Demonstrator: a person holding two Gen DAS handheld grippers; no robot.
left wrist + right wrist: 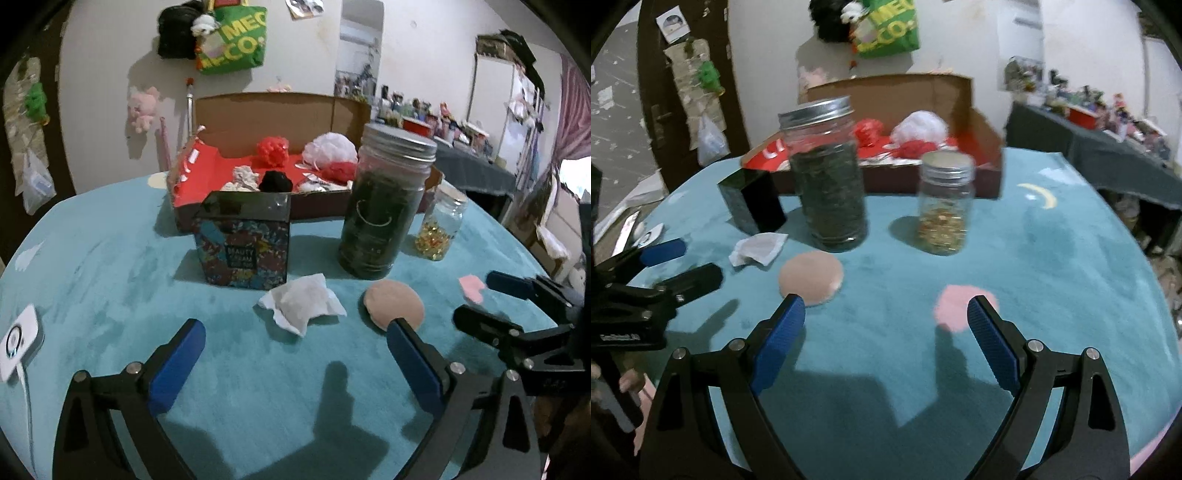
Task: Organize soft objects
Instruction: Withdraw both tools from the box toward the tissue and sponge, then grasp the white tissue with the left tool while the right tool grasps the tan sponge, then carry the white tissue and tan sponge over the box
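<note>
Teal tabletop (110, 266): cardboard box (273, 114) holds pompoms (272, 147), tall jar (384, 206) dark leaves.

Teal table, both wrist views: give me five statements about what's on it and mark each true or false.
1. The tall jar of dark leaves has its metal lid on. True.
2. The round pink puff lies inside the cardboard box. False: it lies on the teal cloth, in front of the jar.
3. The right gripper holds the puff. False: its jaws are open and empty.
4. The crumpled white tissue lies in front of the patterned box. True.
5. The left gripper is open. True.
</note>
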